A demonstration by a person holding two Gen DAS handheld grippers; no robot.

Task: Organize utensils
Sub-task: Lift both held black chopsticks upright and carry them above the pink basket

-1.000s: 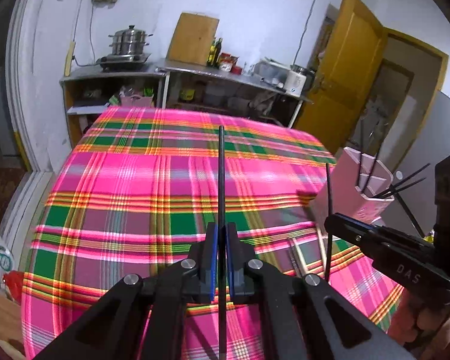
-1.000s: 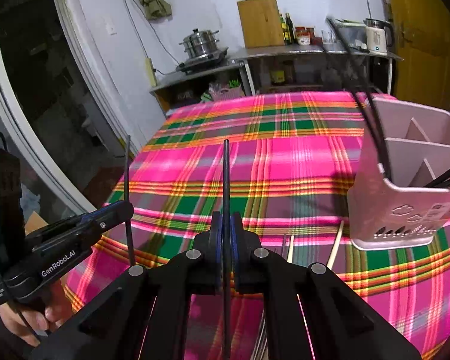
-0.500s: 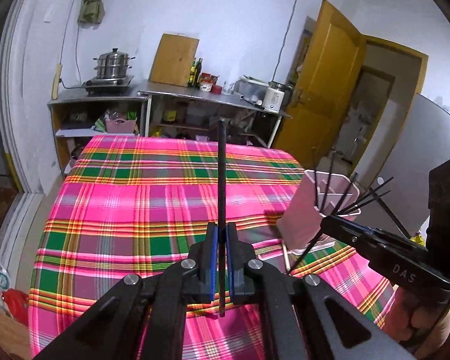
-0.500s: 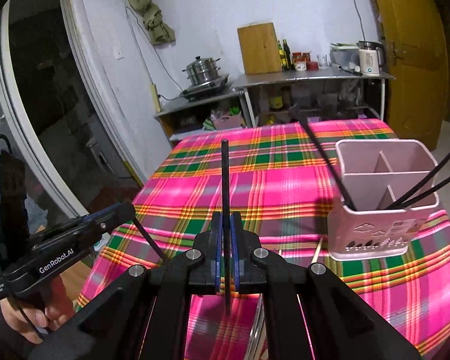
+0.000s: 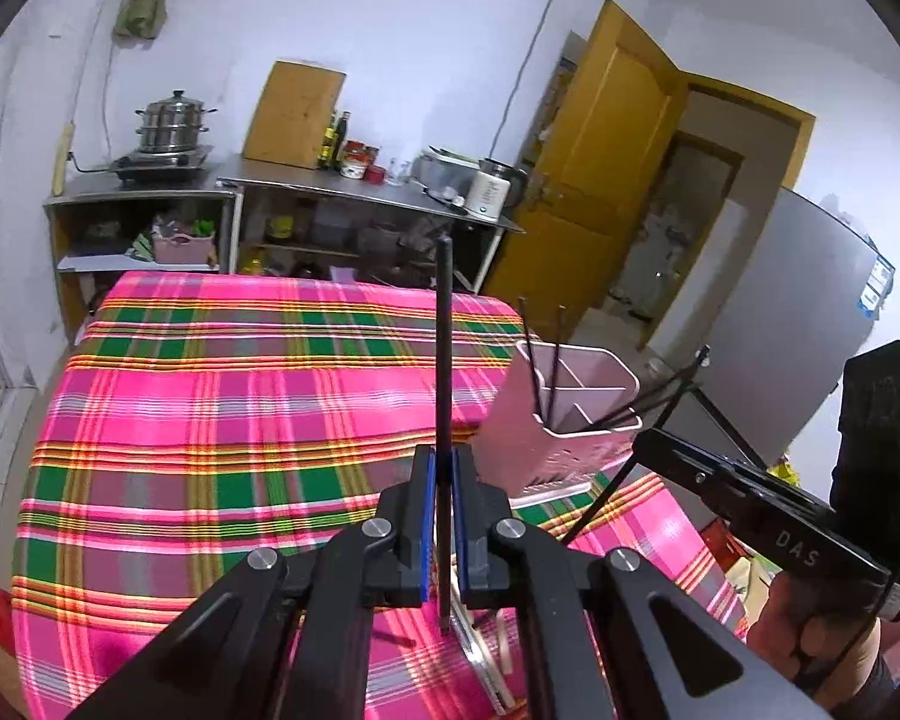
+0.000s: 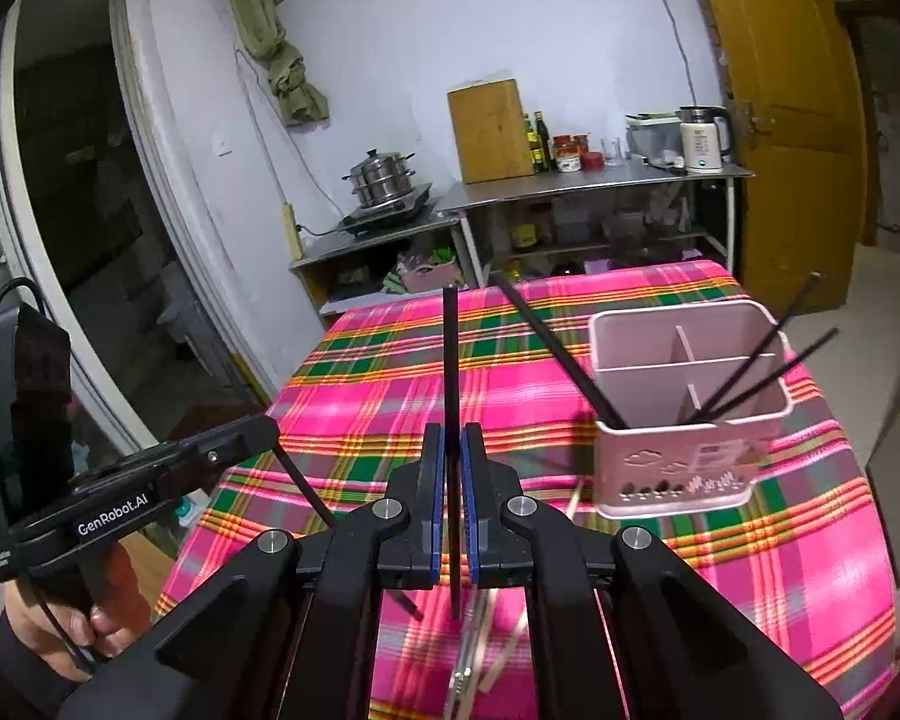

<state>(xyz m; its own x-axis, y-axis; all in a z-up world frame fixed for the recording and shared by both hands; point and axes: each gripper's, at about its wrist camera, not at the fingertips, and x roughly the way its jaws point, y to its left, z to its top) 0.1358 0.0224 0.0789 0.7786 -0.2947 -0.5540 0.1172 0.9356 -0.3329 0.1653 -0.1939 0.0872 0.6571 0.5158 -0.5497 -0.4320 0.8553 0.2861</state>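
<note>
My left gripper (image 5: 444, 456) is shut on a black chopstick (image 5: 444, 354) that stands upright between its blue pads, above the plaid tablecloth (image 5: 222, 420). My right gripper (image 6: 451, 435) is shut on another black chopstick (image 6: 450, 372) in the same way. The pink utensil holder (image 6: 684, 456) stands right of centre on the table, with several black chopsticks (image 6: 762, 369) leaning out of its compartments. In the left wrist view the holder (image 5: 534, 438) sits just right of my fingers. Each gripper shows in the other's view: the right gripper (image 5: 648, 441) and the left gripper (image 6: 264, 429).
Loose metal and wooden chopsticks (image 6: 492, 648) lie on the cloth under my grippers. Behind the table stands a steel counter (image 6: 582, 183) with a steamer pot, a cutting board, bottles and a kettle. A yellow door (image 5: 606, 180) is at the right. A person's hand (image 6: 60, 630) grips the left handle.
Both grippers have risen and drawn back from the table, each still clamping its black chopstick. The pink holder now looks smaller and lower in both views.
</note>
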